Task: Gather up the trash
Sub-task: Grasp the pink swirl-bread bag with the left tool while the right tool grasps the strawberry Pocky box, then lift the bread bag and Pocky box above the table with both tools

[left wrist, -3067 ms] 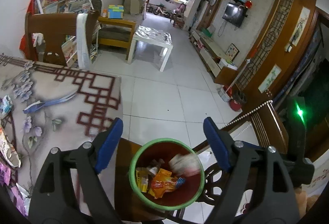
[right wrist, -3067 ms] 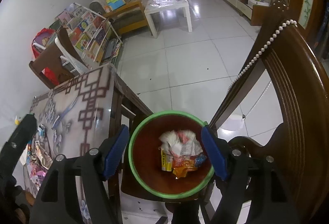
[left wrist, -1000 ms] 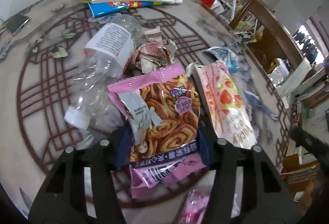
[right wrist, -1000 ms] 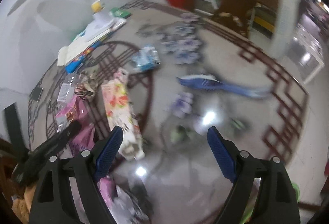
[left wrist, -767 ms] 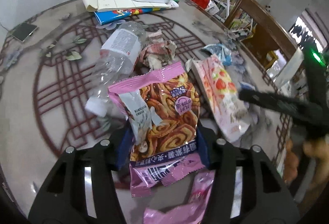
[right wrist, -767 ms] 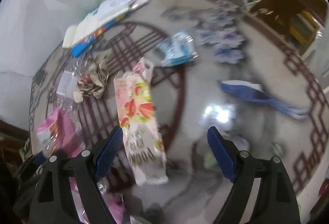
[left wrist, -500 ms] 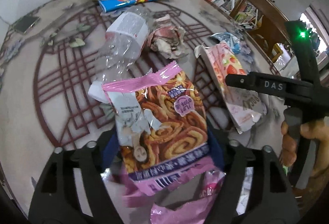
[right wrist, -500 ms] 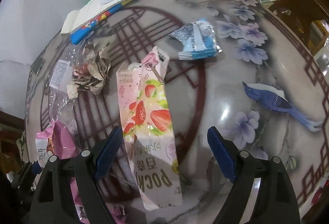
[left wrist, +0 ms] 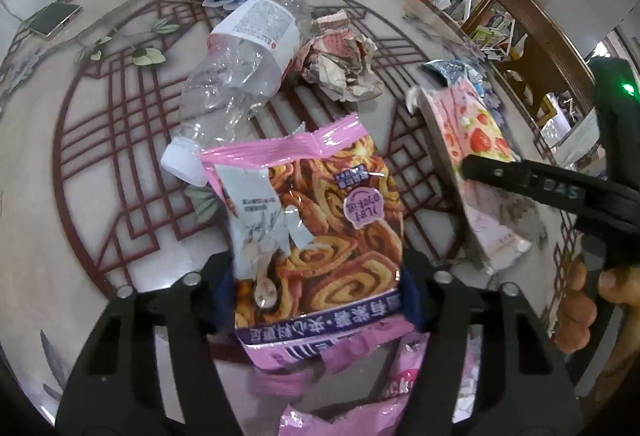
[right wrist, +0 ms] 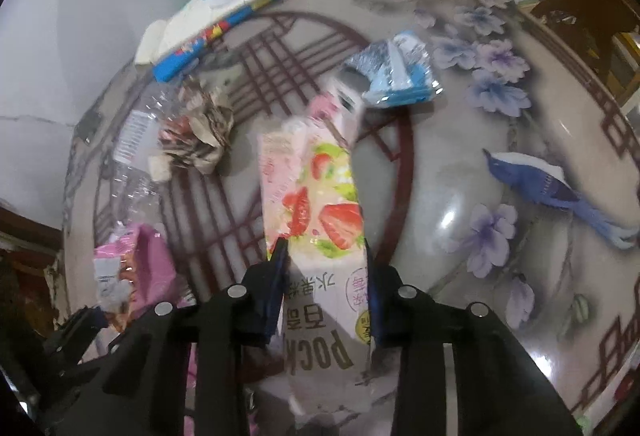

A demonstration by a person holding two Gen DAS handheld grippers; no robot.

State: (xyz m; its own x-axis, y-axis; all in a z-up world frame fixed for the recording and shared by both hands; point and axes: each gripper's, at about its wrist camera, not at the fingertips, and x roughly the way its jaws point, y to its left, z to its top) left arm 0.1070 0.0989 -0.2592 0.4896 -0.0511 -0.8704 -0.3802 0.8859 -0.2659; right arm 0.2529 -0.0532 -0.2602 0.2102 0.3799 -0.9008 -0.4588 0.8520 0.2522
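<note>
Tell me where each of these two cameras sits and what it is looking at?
Left wrist view: rides the left tool, looking down at the table; its jaws are closing around a pink snack bag; a hand shows at right.
Right wrist view: rides the right tool, looking down; its jaws are closing on a strawberry box.
Both share the box, the bag, a crushed bottle and crumpled paper.

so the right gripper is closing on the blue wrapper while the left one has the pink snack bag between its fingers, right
Not quite. The right gripper is closing on the strawberry Pocky box, not the blue wrapper, which lies on the table beyond the box's far end; the right wrist view shows this. The rest holds: the pink snack bag sits between the left gripper's fingers.
</note>
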